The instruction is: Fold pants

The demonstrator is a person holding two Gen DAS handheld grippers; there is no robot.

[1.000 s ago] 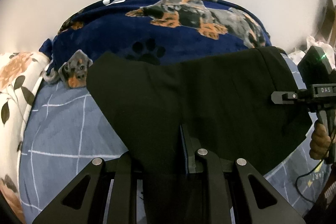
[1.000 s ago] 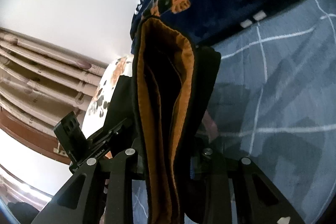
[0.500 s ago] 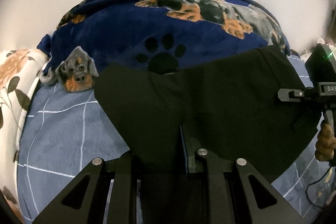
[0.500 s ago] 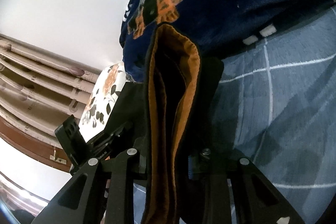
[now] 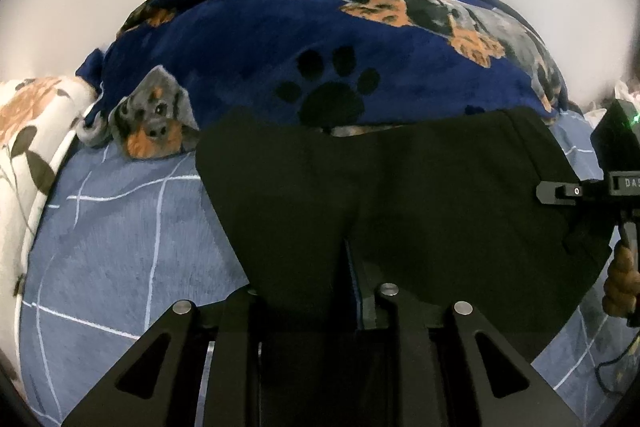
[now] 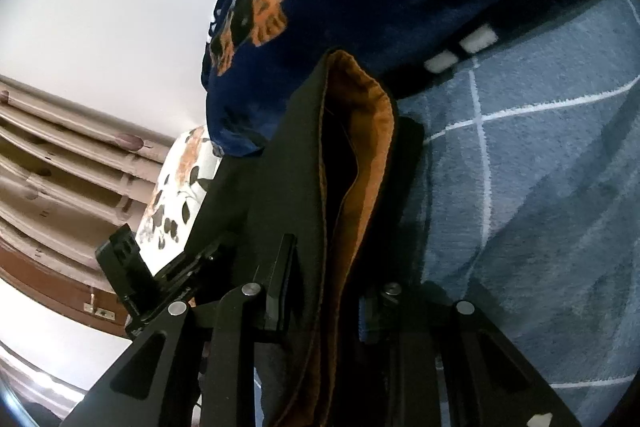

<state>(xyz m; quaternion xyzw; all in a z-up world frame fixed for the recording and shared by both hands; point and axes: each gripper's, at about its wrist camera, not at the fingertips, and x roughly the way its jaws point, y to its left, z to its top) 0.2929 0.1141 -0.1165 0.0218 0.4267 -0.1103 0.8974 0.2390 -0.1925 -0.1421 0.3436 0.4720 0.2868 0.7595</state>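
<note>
Left wrist view: blue grid bedsheet [image 5: 120, 247], navy dog-print blanket [image 5: 320, 39] piled behind, floral pillow [image 5: 28, 131] at left, white wall beyond. Black pants [image 5: 400, 195] spread over sheet, top edge touching blanket. Left gripper [image 5: 308, 287] clamped on pants. Blanket fills more of frame than 1.0 s ago.

Right wrist view: right gripper [image 6: 324, 279] pinching pants' waistband (orange lining showing), wood moulding at left. View tilted further than before.

Home bedroom, checked blue bedsheet [image 5: 120, 247], dog-print fleece blanket [image 5: 248, 59], floral pillow [image 5: 28, 131]
</note>
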